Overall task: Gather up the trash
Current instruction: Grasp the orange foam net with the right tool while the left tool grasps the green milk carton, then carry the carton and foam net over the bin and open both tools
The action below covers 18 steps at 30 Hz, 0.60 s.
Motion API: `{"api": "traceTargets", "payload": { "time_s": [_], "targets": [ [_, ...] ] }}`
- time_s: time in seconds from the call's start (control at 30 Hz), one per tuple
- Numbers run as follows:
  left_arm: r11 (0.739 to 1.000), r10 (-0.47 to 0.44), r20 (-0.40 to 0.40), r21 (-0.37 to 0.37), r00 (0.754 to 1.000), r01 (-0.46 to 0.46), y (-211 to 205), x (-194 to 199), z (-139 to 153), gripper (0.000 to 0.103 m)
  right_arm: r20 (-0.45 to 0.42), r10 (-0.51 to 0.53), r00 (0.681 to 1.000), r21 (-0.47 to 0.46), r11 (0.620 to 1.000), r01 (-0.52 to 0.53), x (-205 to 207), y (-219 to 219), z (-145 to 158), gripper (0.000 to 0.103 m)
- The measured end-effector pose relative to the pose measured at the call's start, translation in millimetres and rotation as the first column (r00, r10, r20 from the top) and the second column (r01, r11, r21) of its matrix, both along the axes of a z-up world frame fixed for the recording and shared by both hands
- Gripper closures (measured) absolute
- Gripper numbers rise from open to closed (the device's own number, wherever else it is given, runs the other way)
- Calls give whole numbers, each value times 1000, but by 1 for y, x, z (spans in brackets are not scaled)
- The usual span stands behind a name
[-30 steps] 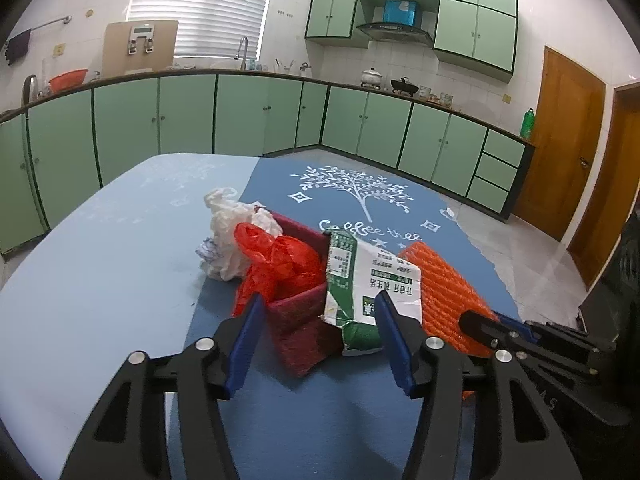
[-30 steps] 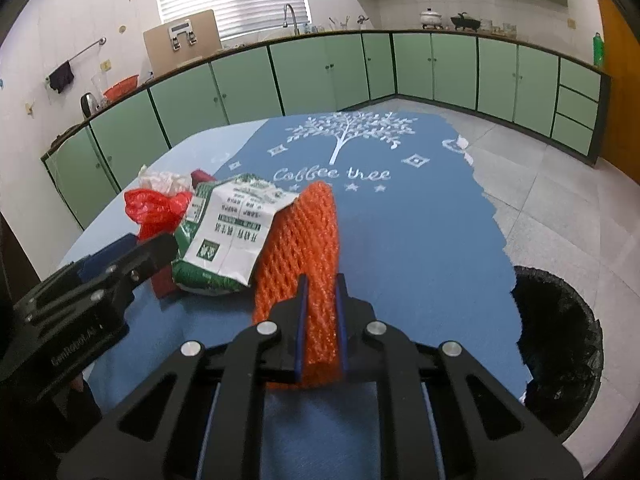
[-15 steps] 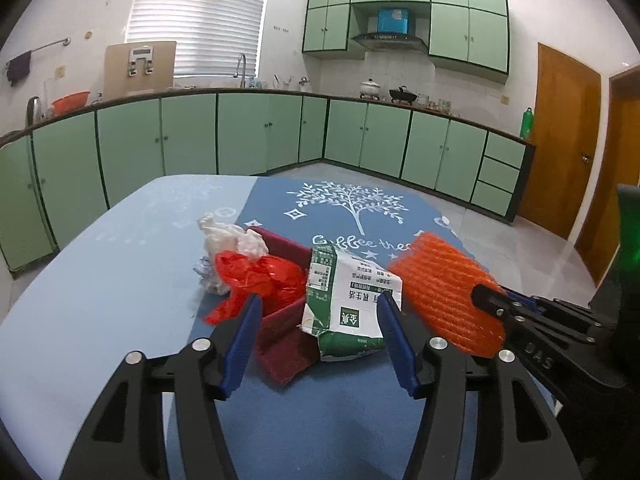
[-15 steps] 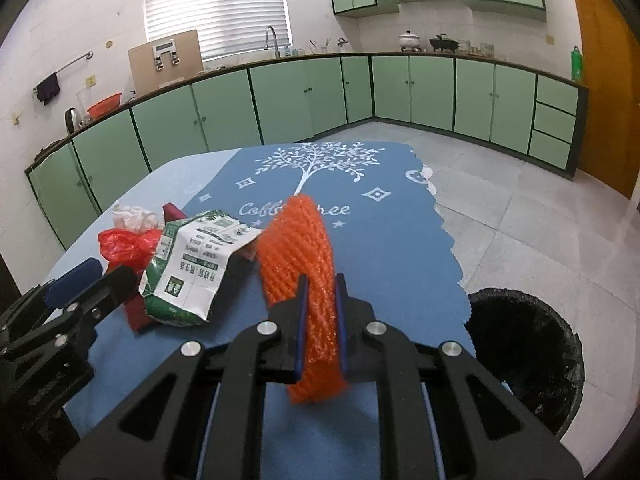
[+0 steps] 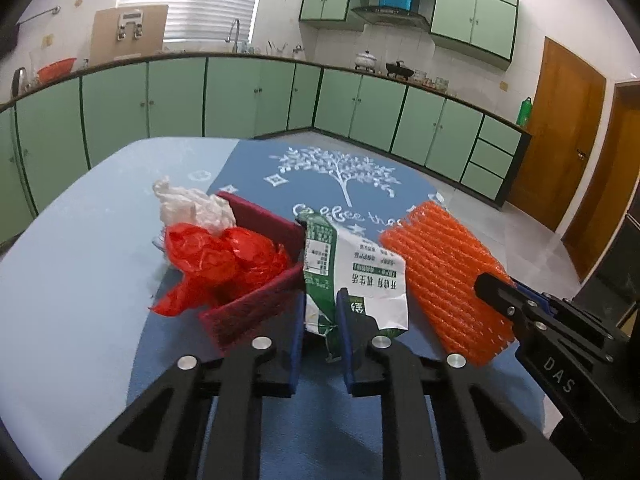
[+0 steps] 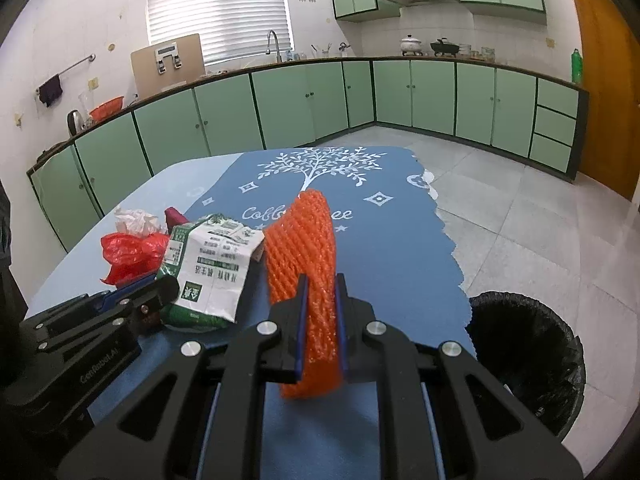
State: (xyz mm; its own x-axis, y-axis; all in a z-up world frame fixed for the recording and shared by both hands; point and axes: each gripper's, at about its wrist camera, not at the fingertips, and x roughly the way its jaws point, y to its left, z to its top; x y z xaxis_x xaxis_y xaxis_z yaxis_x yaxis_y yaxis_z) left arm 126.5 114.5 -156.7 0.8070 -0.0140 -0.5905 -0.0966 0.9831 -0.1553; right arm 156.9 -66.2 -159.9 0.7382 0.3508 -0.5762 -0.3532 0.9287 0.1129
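Pinching the green-and-white food packet (image 5: 352, 280) at its near corner, the left tool (image 5: 320, 320) is seen with jaws just closed, above the worktop (image 5: 80, 280). From the right wrist, the right tool (image 6: 320, 320) is clamped on the orange foam net (image 6: 304, 256), held upright; a black-lined bin (image 6: 528, 360) stands on the floor beside the worktop.

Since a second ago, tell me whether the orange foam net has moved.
Yes. In the right gripper, the orange foam net has risen off the table, its tip now overlapping the printed tree's trunk.
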Motion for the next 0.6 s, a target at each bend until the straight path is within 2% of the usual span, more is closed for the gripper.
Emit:
{"api": "traceTargets", "payload": {
  "time_s": [0.07,0.13,0.6],
  "targets": [
    [1000,-1,25,22,1000,1,-4,-4,3,88,3,-5,1000,7,1000,5,-1,-2,0,92],
    [1000,-7,41,26,999,6,-6,-7,6,95,8,-11,1000,8,1000,11,-2,-5,1,92],
    [996,-58,148,73,987,47,-27,-24,39,100,66,-60,996,38,998,57,-4,-30,28,92]
  ]
}}
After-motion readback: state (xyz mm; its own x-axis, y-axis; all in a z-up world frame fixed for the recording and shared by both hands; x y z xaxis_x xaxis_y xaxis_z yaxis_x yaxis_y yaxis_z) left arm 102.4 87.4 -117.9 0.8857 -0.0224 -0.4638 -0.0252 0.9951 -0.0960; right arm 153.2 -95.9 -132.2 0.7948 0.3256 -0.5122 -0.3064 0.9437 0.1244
